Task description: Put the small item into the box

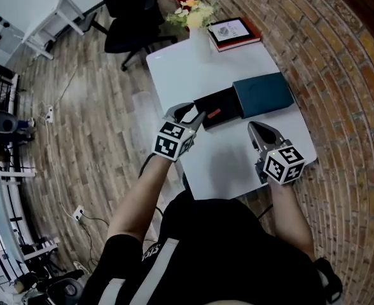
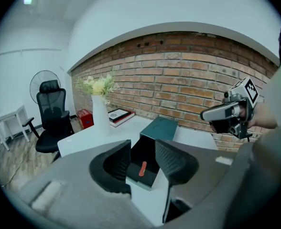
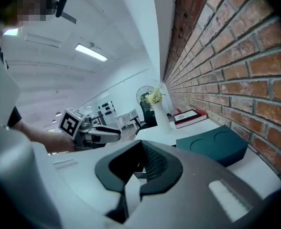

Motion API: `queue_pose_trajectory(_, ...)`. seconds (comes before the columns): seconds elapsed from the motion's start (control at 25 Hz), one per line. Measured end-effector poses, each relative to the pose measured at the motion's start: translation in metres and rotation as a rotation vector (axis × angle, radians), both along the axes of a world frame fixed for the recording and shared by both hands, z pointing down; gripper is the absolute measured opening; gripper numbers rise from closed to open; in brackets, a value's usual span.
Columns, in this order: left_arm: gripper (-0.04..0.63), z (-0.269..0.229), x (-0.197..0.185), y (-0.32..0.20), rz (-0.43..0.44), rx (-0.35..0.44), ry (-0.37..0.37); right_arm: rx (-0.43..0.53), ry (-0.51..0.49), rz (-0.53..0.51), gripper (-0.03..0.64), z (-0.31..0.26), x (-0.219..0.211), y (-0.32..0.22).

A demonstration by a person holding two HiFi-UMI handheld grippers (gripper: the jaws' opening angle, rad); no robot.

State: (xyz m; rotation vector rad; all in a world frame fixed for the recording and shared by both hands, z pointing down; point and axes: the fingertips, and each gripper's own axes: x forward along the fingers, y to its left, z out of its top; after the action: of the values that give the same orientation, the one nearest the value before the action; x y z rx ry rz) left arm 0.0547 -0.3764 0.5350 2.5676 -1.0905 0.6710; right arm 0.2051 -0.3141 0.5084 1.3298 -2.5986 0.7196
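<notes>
Left gripper view: small item beyond jaws

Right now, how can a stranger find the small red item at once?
Look at the white table beside the brick wall. On it, a black open box lies next to a teal cover. The small red item lies inside the black box, the only thing in it.

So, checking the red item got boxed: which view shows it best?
Left gripper view: the red item lies in the black box, plain between the open jaws. Head view shows only a small red mark; right gripper view shows none of it.
</notes>
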Motion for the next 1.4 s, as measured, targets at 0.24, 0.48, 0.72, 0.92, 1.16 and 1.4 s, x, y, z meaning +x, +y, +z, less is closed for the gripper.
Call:
queue_pose_trajectory(0.24, 0.019, -0.012, -0.016, 0.033, 0.053, -0.016, 0.066, 0.007, 0.003, -0.016, 0.002, -0.005, -0.020, 0.004)
queue_pose_trajectory(0.48, 0.009, -0.038, -0.047, 0.036, 0.031, 0.047, 0.176, 0.027, 0.033, 0.029, 0.002, -0.020, -0.042, 0.002)
queue_pose_trajectory(0.72, 0.009, -0.080, -0.087, 0.040, 0.050, 0.115, 0.338, 0.057, 0.038, 0.085, 0.002, -0.041, -0.079, 0.008)
queue_pose_trajectory(0.92, 0.009, -0.100, -0.106, 0.041, 0.111, 0.171, 0.378, 0.076, 0.031, 0.145, 0.002, -0.056, -0.096, 0.019)
queue_pose_trajectory(1.16, 0.009, -0.114, -0.108, 0.045, 0.143, 0.198, 0.390, 0.138, 0.056, 0.156, 0.002, -0.072, -0.102, 0.028)
queue_pose_trajectory(1.4, 0.009, -0.143, -0.111, 0.053, 0.106, 0.230, 0.466, 0.192, 0.044, 0.151, 0.002, -0.094, -0.097, 0.029)
